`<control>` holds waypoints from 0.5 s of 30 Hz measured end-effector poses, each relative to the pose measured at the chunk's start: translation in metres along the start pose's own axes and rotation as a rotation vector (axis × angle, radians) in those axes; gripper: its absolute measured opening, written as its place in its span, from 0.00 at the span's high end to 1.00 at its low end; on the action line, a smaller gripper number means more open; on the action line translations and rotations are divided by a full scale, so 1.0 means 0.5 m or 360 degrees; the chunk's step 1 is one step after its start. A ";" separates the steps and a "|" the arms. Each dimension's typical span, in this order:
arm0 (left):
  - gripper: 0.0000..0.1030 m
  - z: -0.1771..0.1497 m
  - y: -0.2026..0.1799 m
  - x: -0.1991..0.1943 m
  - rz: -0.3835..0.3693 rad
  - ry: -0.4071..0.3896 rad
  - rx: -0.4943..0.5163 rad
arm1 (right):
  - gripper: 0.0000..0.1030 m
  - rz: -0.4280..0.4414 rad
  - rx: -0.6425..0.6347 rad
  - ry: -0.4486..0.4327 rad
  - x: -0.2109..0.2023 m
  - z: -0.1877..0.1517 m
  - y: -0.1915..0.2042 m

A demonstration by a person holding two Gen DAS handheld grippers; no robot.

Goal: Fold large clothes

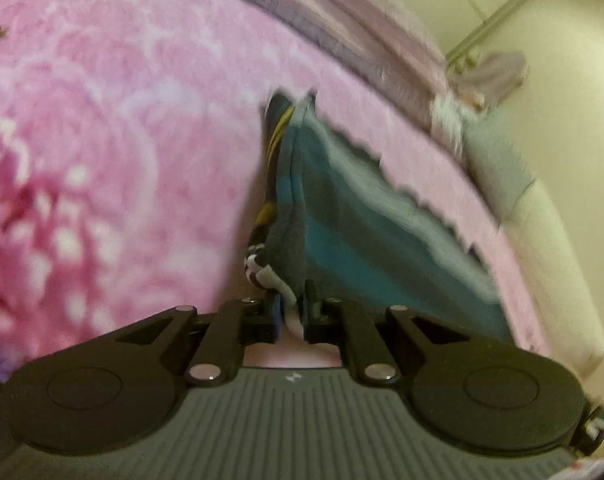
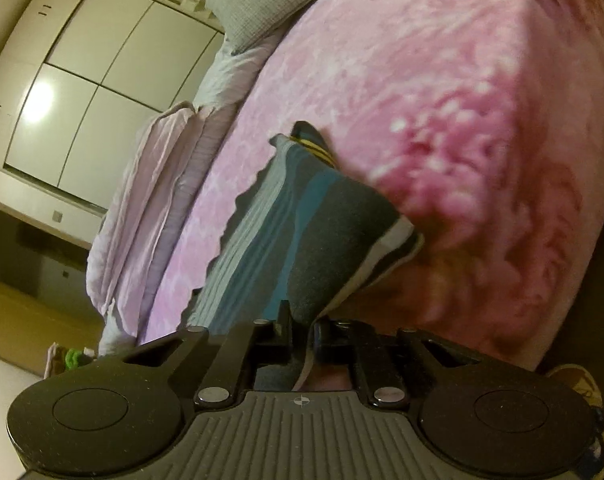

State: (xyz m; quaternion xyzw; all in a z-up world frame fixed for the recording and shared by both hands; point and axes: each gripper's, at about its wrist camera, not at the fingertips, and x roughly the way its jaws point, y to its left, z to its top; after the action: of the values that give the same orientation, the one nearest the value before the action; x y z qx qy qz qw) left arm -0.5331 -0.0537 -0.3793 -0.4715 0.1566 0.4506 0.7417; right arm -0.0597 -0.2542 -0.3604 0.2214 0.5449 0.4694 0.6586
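Striped garment [image 1: 342, 216] hangs above the pink bed [image 1: 121, 120], both tools [image 1: 289, 312] [image 2: 302, 330] clenched on its edge to fold it.

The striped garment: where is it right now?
In both wrist views the striped garment is pinched in each claw, stretched above the pink floral blanket.

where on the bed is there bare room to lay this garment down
Open pink blanket lies left of the garment in the left wrist view. The far edge is crowded with a bunched lilac quilt and grey pillow.
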 end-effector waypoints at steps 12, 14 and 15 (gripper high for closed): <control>0.83 0.045 0.023 -0.043 0.0038 0.0019 0.0123 | 0.58 -0.0093 -0.0029 -0.0110 -0.020 0.031 -0.045; 0.81 0.054 0.049 -0.057 0.0121 -0.0005 0.0130 | 0.42 -0.0215 -0.0166 -0.0234 -0.062 0.063 -0.043; 0.81 0.060 0.060 -0.061 0.0156 -0.0014 0.0115 | 0.39 -0.0222 -0.0230 -0.0278 -0.074 0.077 -0.038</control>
State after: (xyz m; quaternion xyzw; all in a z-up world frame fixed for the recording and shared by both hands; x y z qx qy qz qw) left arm -0.5801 -0.0397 -0.3609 -0.4342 0.1924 0.4825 0.7359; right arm -0.0156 -0.2863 -0.3450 0.1750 0.4642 0.4396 0.7488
